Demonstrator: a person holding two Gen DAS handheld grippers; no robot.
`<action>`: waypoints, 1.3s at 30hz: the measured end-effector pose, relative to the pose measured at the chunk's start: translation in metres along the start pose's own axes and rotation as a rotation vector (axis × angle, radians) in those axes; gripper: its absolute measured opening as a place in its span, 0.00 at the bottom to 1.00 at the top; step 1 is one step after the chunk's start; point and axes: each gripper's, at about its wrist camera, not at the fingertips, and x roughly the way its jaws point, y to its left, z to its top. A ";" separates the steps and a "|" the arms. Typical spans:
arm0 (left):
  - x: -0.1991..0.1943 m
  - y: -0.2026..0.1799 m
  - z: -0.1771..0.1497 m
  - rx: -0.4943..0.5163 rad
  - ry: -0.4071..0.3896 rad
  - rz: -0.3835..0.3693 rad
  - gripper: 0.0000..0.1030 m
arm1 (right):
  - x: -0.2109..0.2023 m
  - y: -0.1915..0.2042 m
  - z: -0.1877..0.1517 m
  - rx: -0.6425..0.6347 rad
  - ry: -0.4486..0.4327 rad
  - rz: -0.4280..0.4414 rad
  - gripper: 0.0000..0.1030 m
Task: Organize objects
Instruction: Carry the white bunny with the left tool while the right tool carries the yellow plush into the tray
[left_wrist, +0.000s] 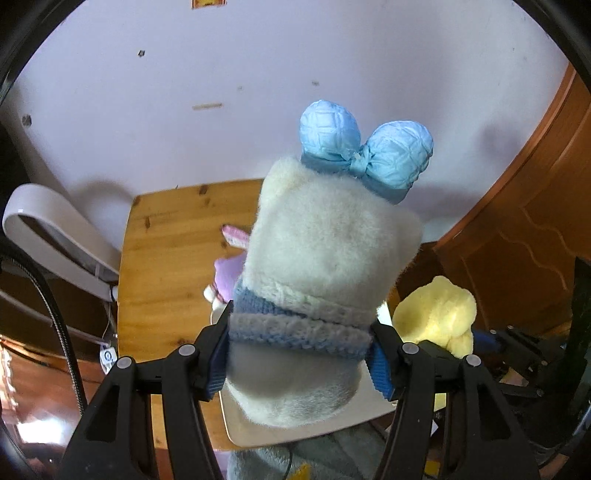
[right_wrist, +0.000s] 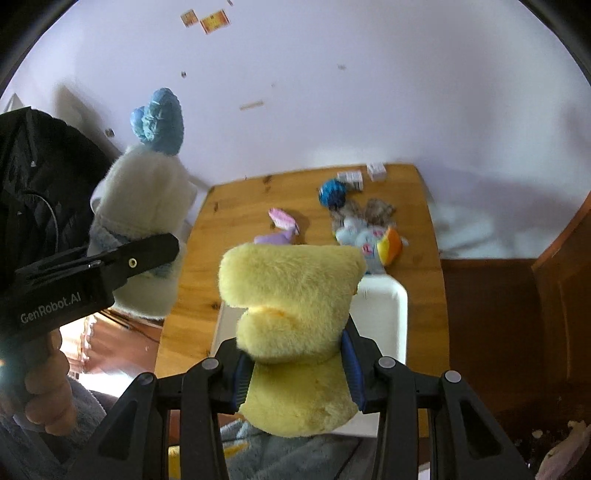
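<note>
My left gripper (left_wrist: 299, 354) is shut on a white plush toy (left_wrist: 325, 258) with a blue bow and a blue knitted band, held up above the wooden table (left_wrist: 166, 258). The same white plush toy (right_wrist: 144, 199) shows at the left of the right wrist view, with the left gripper's black body beside it. My right gripper (right_wrist: 295, 373) is shut on a yellow plush toy (right_wrist: 295, 314), lifted over a white tray (right_wrist: 384, 314). The yellow plush toy (left_wrist: 436, 314) also appears at the right of the left wrist view. A purple plush (right_wrist: 277, 236) lies on the table behind it.
More soft toys (right_wrist: 369, 236), a blue ball of yarn (right_wrist: 332, 192) and small boxes (right_wrist: 376, 171) lie at the table's far right. A white lamp-like object (left_wrist: 55, 236) stands left of the table. A wooden door (left_wrist: 535, 240) is at the right. A person's hand (right_wrist: 48, 387) holds the left gripper.
</note>
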 end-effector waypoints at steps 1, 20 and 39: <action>0.001 -0.004 -0.007 -0.001 0.002 0.013 0.63 | 0.003 -0.003 -0.005 0.007 0.015 0.003 0.42; 0.078 -0.013 -0.083 -0.073 0.184 0.112 0.64 | 0.044 -0.017 -0.045 -0.026 0.195 0.054 0.43; 0.081 -0.016 -0.091 -0.148 0.226 0.040 0.69 | 0.042 -0.011 -0.045 -0.048 0.207 0.016 0.59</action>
